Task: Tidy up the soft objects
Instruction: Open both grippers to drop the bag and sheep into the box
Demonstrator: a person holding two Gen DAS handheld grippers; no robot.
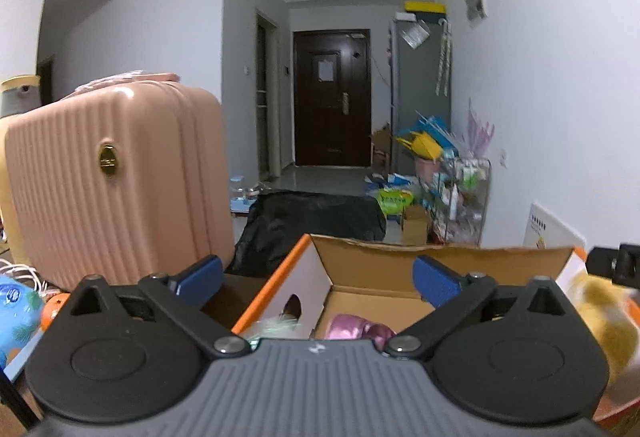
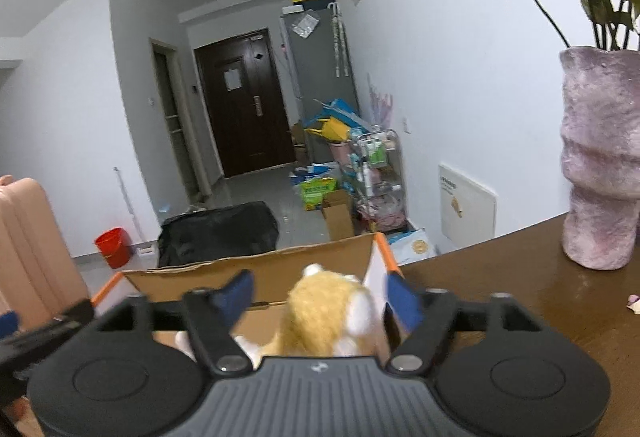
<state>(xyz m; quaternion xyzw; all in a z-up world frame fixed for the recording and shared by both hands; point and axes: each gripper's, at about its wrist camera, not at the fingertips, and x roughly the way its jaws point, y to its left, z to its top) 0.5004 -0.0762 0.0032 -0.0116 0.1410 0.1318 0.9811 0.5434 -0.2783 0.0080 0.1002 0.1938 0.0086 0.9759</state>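
An open cardboard box with orange edges sits on the brown table; it also shows in the right wrist view. A pink satin soft item lies inside it. My left gripper is open and empty over the box's near left side. A yellow and white plush toy sits between the blue fingers of my right gripper, over the box. The fingers stand wide and seem apart from the toy. The toy shows blurred at the right edge of the left wrist view.
A pink suitcase stands left of the box. A blue plush lies at the far left. A pink vase with dried roses stands on the table at right. A black bag and clutter lie on the floor beyond.
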